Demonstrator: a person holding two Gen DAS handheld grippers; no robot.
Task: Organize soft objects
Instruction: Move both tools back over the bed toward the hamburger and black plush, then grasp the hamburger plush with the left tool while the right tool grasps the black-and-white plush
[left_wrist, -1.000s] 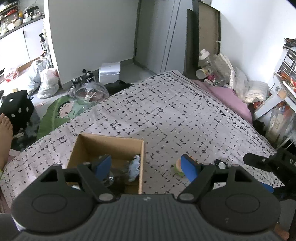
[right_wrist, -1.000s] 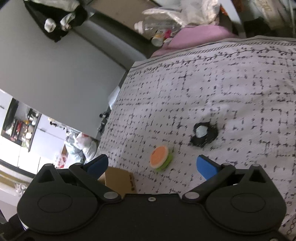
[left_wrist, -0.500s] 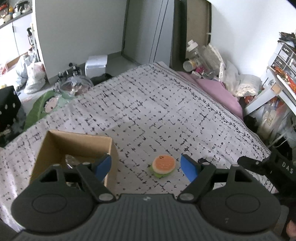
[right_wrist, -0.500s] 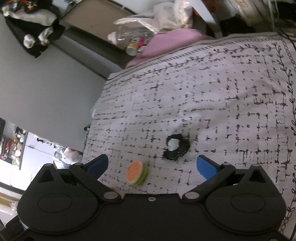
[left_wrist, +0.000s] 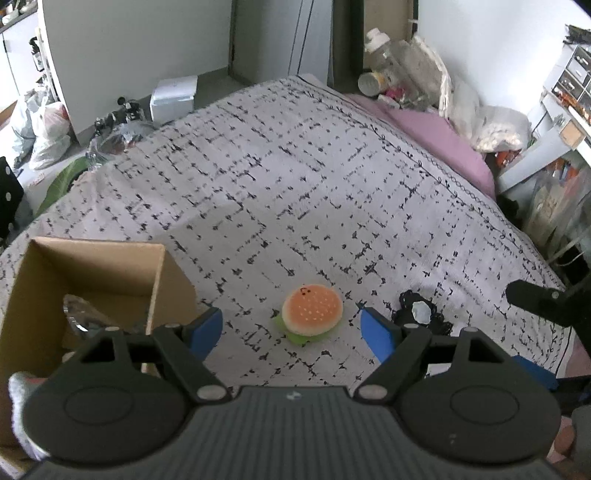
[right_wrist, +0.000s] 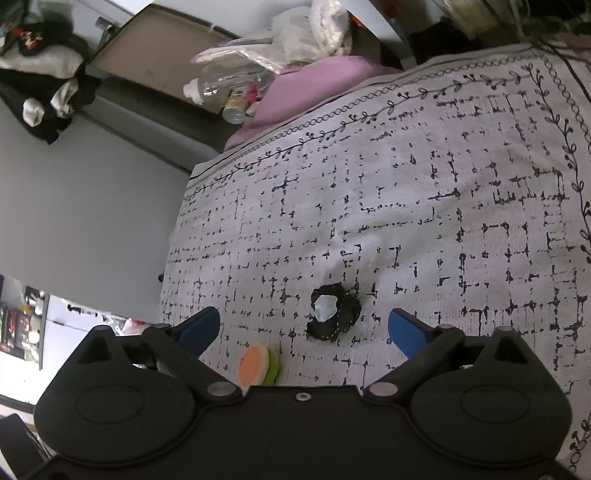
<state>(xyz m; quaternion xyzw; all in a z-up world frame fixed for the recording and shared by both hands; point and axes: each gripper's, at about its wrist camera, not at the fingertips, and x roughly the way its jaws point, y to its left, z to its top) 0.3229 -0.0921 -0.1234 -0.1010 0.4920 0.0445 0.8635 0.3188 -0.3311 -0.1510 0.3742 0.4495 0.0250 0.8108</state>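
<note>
A plush burger (left_wrist: 311, 314) lies on the patterned bedspread (left_wrist: 295, 184), right between the open blue fingers of my left gripper (left_wrist: 291, 326), which is empty. A small black soft item with a pale centre (left_wrist: 419, 314) lies just right of it. A cardboard box (left_wrist: 88, 291) with a shiny item inside stands at the left. In the right wrist view my right gripper (right_wrist: 303, 325) is open and empty, with the black item (right_wrist: 334, 312) between its fingers and the burger (right_wrist: 258, 365) at its lower left. The right gripper's body (left_wrist: 546, 306) shows in the left wrist view.
A pink pillow (left_wrist: 436, 140) and bags and bottles (left_wrist: 399, 62) lie at the bed's far right side. A white box (left_wrist: 173, 96) and bags stand on the floor beyond the bed's left edge. Shelves (left_wrist: 569, 85) are at the right.
My left gripper has moved right from over the box until the burger lies between its fingers. My right gripper has swung right, from the burger to the black item. Both stay open.
</note>
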